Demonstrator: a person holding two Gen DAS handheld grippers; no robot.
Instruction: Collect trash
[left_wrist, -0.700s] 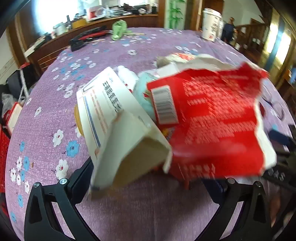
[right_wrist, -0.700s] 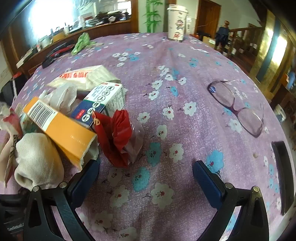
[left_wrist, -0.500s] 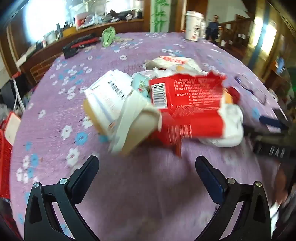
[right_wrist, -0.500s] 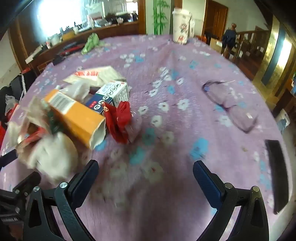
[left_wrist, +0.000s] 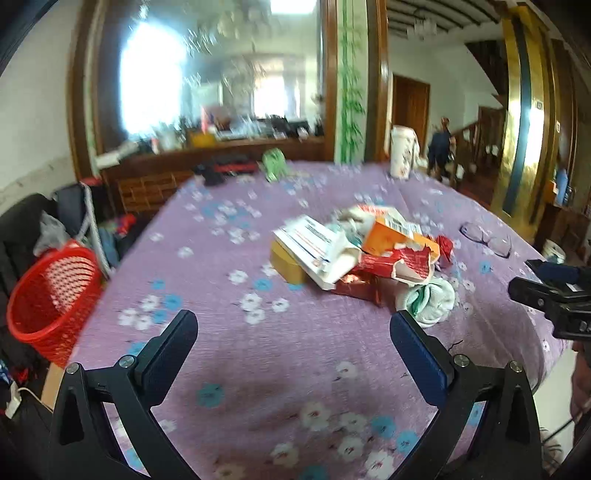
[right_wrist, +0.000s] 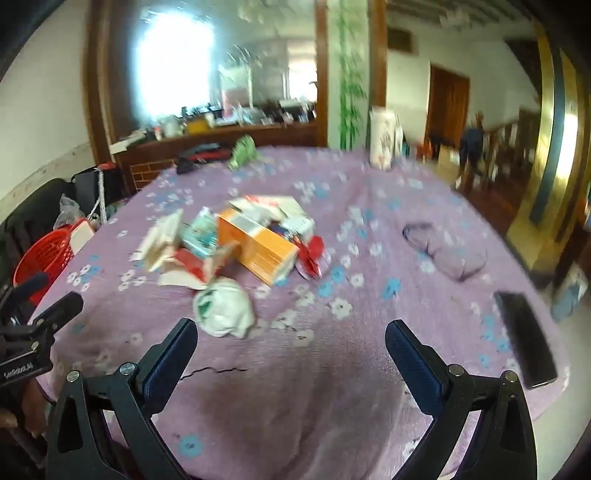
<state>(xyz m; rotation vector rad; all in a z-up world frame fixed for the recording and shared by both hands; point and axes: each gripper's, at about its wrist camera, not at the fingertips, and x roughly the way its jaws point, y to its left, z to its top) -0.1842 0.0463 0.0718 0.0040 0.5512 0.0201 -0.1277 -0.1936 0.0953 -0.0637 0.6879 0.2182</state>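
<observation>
A heap of trash lies mid-table: an orange carton (right_wrist: 258, 247), a torn red box (left_wrist: 384, 264), a white printed box (left_wrist: 314, 245), a crumpled white wad (right_wrist: 225, 312) and a red wrapper (right_wrist: 312, 254). The pile also shows in the left wrist view, orange carton (left_wrist: 391, 236) on top. My left gripper (left_wrist: 293, 332) is open and empty, held back above the near table. My right gripper (right_wrist: 291, 339) is open and empty, just short of the white wad. A red mesh basket (left_wrist: 51, 299) stands on the floor left of the table.
Round table with purple flowered cloth (left_wrist: 258, 362). Glasses (right_wrist: 443, 251) and a black phone (right_wrist: 524, 343) lie to the right. A paper cup (left_wrist: 402, 155), a green wad (left_wrist: 273, 164) and black-red tools (left_wrist: 221, 171) sit at the far edge. The red basket also shows in the right wrist view (right_wrist: 44, 258).
Both grippers have pulled back and risen from the trash pile. The pile now looks smaller and farther off, and the red basket has come into view. Both stay open.
</observation>
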